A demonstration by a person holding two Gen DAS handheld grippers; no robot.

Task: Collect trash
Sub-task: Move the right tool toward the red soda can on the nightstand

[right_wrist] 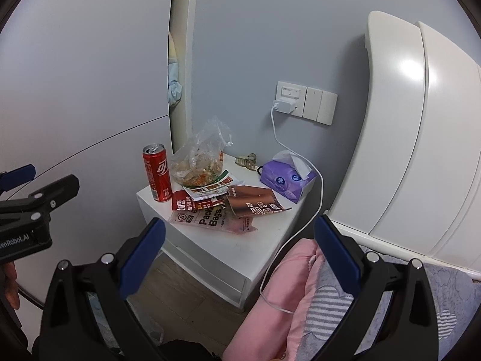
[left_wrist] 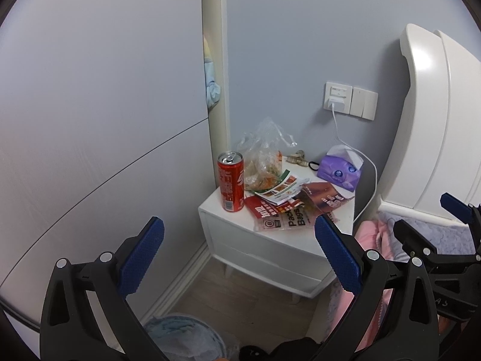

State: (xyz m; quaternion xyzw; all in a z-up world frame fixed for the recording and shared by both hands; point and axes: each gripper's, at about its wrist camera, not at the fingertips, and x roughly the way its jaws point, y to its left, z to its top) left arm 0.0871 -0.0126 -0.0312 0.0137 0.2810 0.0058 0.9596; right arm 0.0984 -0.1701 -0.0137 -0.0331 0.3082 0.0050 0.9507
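Both our grippers are up in the air short of the nightstand, nothing held. Our left gripper (left_wrist: 239, 240): jaws spread wide, blue pads (left_wrist: 141, 258) bare. Our right gripper (right_wrist: 239, 240): same, jaws wide apart and empty, hanging over the pink blanket (right_wrist: 279, 285) at the bed edge. Each one shows at the edge of the other's view, side by side and apart.

Floor below us on the left view: a round bin (left_wrist: 183, 337) with a pale blue liner, partly cut off by the frame.

Next out is the white nightstand (left_wrist: 270, 252), tucked in the corner between wardrobe and bed. The trash is all on its top:
- clear "Pack Bags" packet (right_wrist: 210, 221) nearest the front edge, lying flat
- red wrapper (right_wrist: 183, 203) and brown wrapper (right_wrist: 255, 206) overlapping it, with a printed leaflet (right_wrist: 210, 188) on top of the pile
- red can (right_wrist: 157, 172) upright at the front-left corner, tab open
- crumpled clear plastic bag (right_wrist: 200, 159) with food scraps just behind the can, touching the leaflet

Further back on the same top: purple tissue pack (right_wrist: 285, 180) on the right, a hair claw clip (right_wrist: 246, 160) by the wall.

Behind that, a white charger (right_wrist: 284, 106) in the wall socket, its cable (right_wrist: 318, 198) dropping past the tissue pack down over the blanket. White headboard (right_wrist: 421, 138) to the right.
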